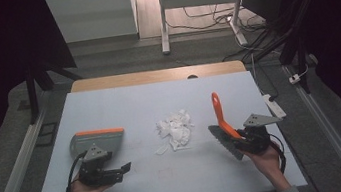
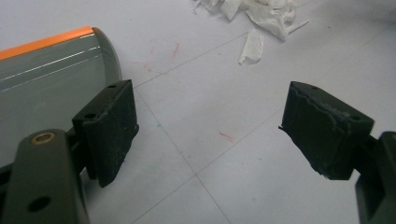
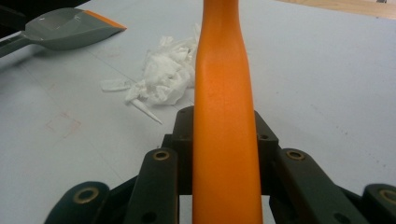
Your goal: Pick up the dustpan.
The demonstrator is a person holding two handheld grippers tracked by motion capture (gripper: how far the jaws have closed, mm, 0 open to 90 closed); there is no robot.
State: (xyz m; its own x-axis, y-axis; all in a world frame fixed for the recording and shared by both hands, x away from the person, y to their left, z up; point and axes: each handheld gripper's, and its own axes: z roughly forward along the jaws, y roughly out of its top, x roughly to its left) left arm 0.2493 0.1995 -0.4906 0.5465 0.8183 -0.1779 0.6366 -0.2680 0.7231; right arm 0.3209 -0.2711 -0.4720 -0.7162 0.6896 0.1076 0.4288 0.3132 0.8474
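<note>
High view puts my right gripper [image 1: 246, 138] clamped on the brush [image 1: 223, 128] handle, right of the paper scraps [image 1: 175, 128]; my left gripper [image 1: 118, 173] gapes empty beside the dustpan [image 1: 97, 140]; grip its handle first, then sweep low, slowly.

The heap of torn tissue [image 1: 176, 129] sits mid-table and blocks a straight pass across the middle. To its left, bare tabletop [image 1: 134, 106] runs as far as the grey dustpan [image 1: 98, 140], which closes that side; to its right, a narrower strip ends at the orange-handled brush [image 1: 224, 124]. Behind the heap, the surface lies open to the far edge.
</note>
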